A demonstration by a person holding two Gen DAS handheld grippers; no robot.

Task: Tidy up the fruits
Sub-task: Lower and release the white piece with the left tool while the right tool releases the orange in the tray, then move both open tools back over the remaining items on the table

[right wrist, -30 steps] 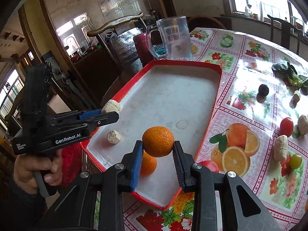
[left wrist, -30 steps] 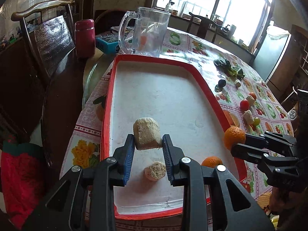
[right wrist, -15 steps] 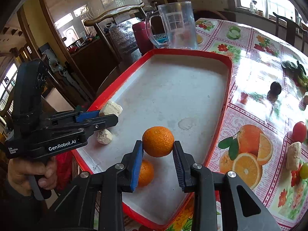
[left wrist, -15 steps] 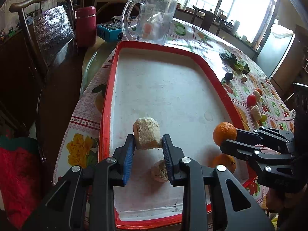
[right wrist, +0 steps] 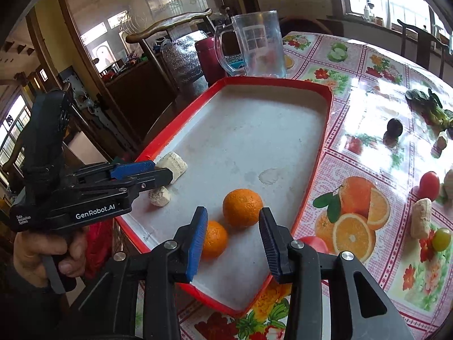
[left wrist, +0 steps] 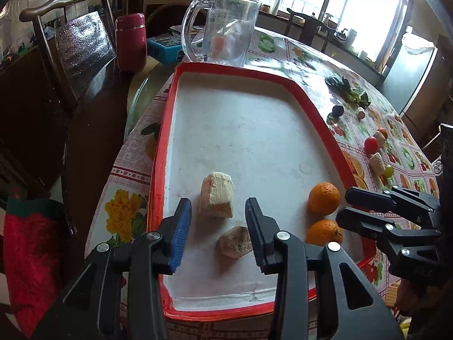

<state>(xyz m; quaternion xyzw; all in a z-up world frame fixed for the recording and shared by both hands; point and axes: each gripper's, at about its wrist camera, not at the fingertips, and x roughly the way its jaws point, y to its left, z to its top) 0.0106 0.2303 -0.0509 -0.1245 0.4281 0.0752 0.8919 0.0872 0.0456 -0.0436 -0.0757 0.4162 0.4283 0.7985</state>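
A red-rimmed white tray (left wrist: 167, 130) (right wrist: 320, 147) lies on the flowered tablecloth. In it lie a large beige chunk (left wrist: 216, 194) (right wrist: 172, 165), a smaller beige chunk (left wrist: 235, 242) (right wrist: 160, 196) and two oranges (left wrist: 323, 198) (left wrist: 324, 232) (right wrist: 242, 207) (right wrist: 214, 239). My left gripper (left wrist: 218, 215) is open, its jaws on either side of the large chunk, not touching it. My right gripper (right wrist: 230, 228) is open just behind the farther orange, which rests on the tray.
A glass mug (left wrist: 223, 31) and a red flask (left wrist: 130, 42) stand beyond the tray. Loose on the cloth to the right: tomatoes (right wrist: 429, 181), beige chunks (right wrist: 420, 218), a dark plum (right wrist: 394, 127), greens (right wrist: 427, 107). A wooden chair (left wrist: 70, 36) stands left.
Both grippers opened. The large beige chunk and the orange left the jaws and now rest on the tray. Both grippers moved a little forward over the tray.
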